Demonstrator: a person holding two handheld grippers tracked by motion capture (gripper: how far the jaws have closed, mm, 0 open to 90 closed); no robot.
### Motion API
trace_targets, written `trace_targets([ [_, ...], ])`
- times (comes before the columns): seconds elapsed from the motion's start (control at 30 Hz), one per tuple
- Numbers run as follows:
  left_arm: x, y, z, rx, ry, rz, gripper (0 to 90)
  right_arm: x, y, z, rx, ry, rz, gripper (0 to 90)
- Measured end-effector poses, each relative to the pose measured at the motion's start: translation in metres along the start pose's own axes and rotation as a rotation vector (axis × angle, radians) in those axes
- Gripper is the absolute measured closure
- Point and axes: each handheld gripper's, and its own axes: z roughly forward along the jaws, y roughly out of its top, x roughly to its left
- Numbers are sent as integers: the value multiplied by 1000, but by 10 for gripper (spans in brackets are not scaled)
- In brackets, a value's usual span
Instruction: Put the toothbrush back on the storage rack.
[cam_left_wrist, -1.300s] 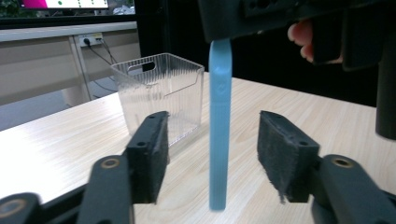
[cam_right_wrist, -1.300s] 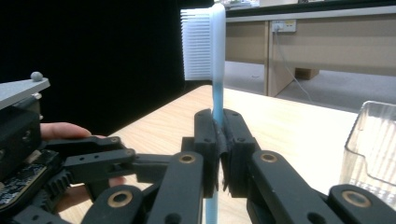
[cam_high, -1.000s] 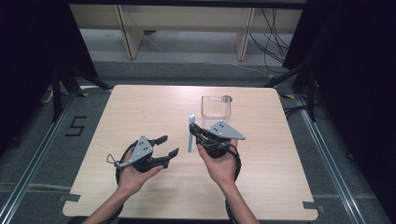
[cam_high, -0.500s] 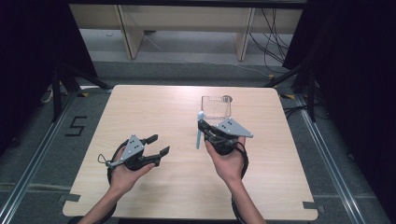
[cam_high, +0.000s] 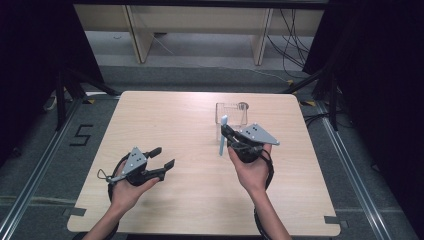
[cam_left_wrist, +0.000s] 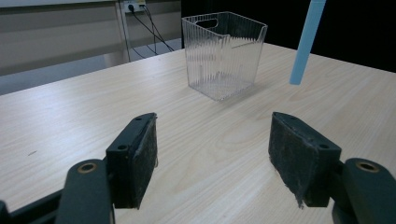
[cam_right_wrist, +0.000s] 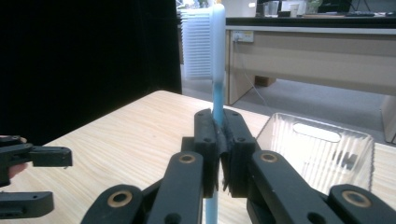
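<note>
Both hands drifted apart; right hand-held gripper (cam_high: 226, 134) clamps what looks like a toothbrush (cam_right_wrist: 217, 70), left hand-held gripper (cam_left_wrist: 212, 161) gapes.

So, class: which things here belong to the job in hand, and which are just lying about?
In the job:
- right gripper, shut on the blue stick
- clear bin

Lying about:
- left gripper, open and holding nothing
- cables on the floor
</note>
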Motion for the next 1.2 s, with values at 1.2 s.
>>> trace_targets([
  [1.2,12,-11,-7,34,37,-27,298,-42,24,-4,-14,-128,-20,862],
])
